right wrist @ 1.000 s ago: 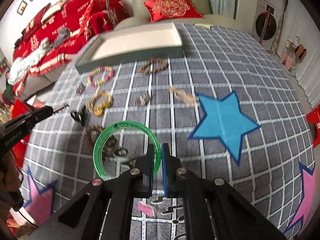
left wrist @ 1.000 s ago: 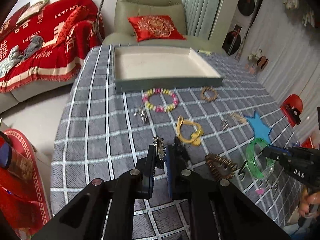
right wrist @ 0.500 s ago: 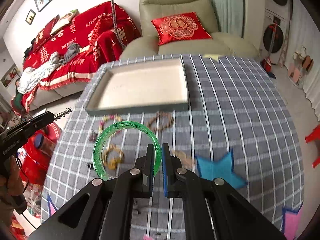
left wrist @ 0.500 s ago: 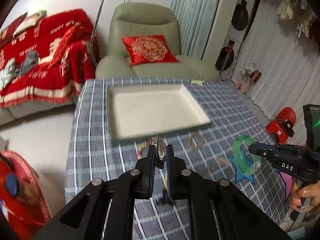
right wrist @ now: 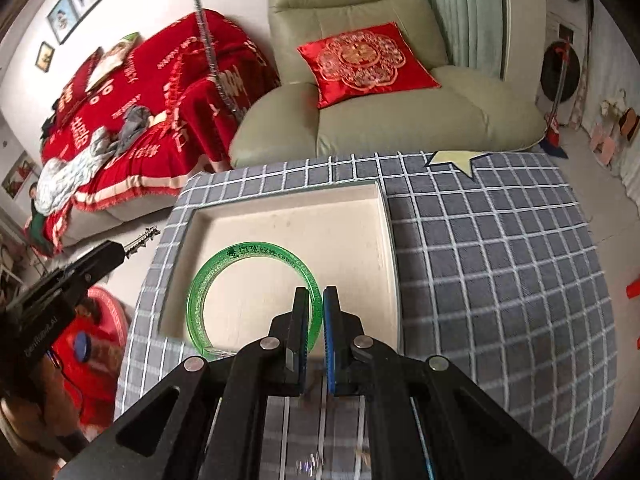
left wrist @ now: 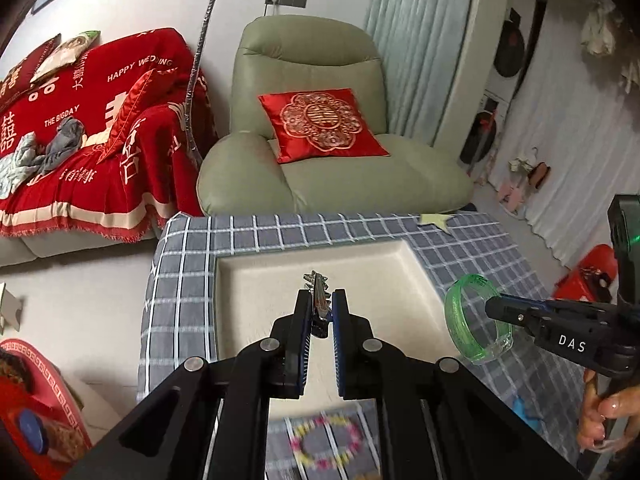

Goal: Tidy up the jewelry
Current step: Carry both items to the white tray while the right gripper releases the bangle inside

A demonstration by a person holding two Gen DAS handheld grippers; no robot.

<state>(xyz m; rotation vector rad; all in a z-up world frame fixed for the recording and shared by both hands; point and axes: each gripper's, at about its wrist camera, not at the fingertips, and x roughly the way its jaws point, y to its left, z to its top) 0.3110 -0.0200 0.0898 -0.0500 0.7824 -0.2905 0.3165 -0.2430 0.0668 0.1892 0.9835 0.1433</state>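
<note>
My left gripper (left wrist: 321, 300) is shut on a small silver hair clip (left wrist: 317, 286) and holds it in the air over the shallow white tray (left wrist: 416, 258). My right gripper (right wrist: 316, 300) is shut on a green translucent bangle (right wrist: 224, 268) and holds it above the same tray (right wrist: 386, 232). In the left wrist view the bangle (left wrist: 464, 316) hangs off the tray's right side in the right gripper (left wrist: 492, 308). In the right wrist view the left gripper (right wrist: 120, 249) with the clip (right wrist: 142, 239) is at the left. A pink and yellow bead bracelet (left wrist: 324, 444) lies on the cloth below the tray.
The tray rests on a grey checked tablecloth (right wrist: 500, 264) with a pale star patch (right wrist: 454, 160). Behind the table stand a green armchair (left wrist: 320, 152) with a red cushion and a sofa under a red blanket (left wrist: 80, 128). A red container (left wrist: 36, 412) stands on the floor at the left.
Both grippers have risen and moved forward from the loose jewelry toward the tray, each keeping its hold. The tray now fills the middle of both views.
</note>
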